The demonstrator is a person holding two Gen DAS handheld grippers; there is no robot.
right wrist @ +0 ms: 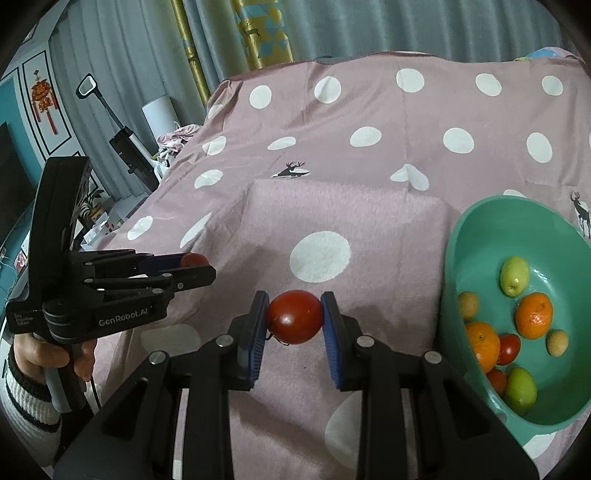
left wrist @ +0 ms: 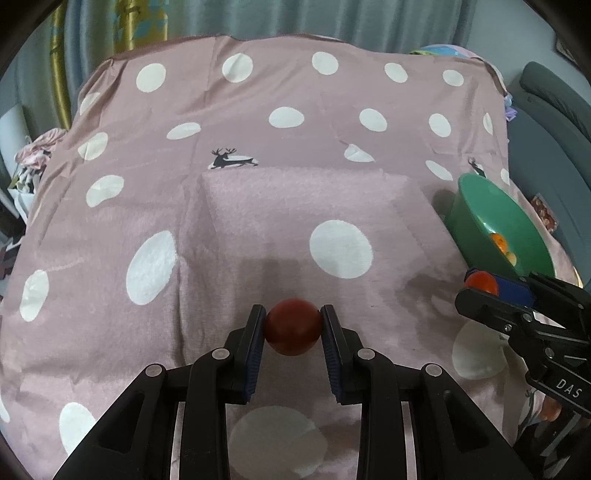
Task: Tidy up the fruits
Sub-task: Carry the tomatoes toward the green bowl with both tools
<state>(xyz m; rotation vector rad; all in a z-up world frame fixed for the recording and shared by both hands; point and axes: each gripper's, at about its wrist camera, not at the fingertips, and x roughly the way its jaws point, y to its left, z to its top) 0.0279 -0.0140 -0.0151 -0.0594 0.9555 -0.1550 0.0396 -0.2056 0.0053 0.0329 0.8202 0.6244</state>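
Observation:
My left gripper (left wrist: 293, 320) is shut on a dark red tomato (left wrist: 292, 326) above the pink dotted blanket. It also shows at the left of the right wrist view (right wrist: 201, 264), its tomato (right wrist: 194, 259) peeking out between the fingers. My right gripper (right wrist: 294, 309) is shut on another red tomato (right wrist: 295, 316), left of the green bowl (right wrist: 476, 229). In the left wrist view the right gripper (left wrist: 476, 286) sits at the right edge with its tomato (left wrist: 482, 283), in front of the bowl (left wrist: 476, 218). The bowl holds oranges (right wrist: 533, 314), green fruits (right wrist: 514, 276), small red tomatoes (right wrist: 509, 349) and small yellowish fruits (right wrist: 557, 342).
The pink blanket with white dots (right wrist: 369, 206) covers the whole work surface, with a raised folded patch in the middle. Grey and gold curtains (right wrist: 258, 33) hang behind. A grey chair (left wrist: 554, 122) stands at the right of the surface. A standing appliance (right wrist: 127, 144) is at the left.

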